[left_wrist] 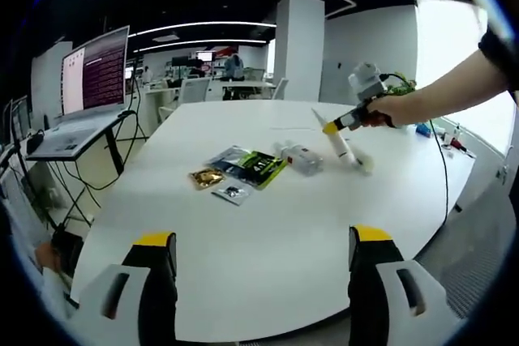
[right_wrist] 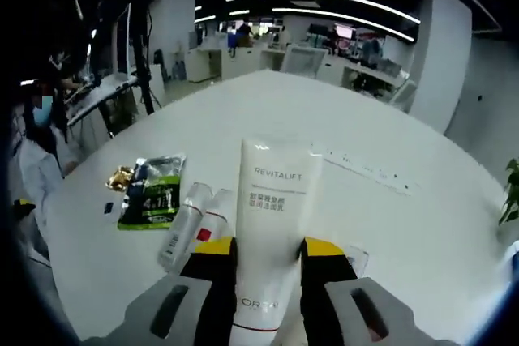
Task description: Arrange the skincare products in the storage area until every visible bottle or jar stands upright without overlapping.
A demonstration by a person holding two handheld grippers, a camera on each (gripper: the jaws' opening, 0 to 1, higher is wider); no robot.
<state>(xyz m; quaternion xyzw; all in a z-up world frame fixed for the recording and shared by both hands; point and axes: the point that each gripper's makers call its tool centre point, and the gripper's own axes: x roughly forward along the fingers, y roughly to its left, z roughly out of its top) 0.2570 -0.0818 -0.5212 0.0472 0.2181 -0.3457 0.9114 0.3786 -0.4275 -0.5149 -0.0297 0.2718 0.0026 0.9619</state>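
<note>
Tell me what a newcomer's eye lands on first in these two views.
The white Revitalift tube clamped between the right gripper jaws, rising up the middle of the right gripper view. Next, the sachets clustered mid-table, and the laptop glowing on a stand at the table's far left.

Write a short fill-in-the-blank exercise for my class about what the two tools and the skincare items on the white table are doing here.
1. The right tool is shut on a white ____ printed REVITALIFT.
2. The left tool is ____ and holds nothing.
3. The green sachet lies ____ on the white table.

Missing words: tube; open; flat
</note>
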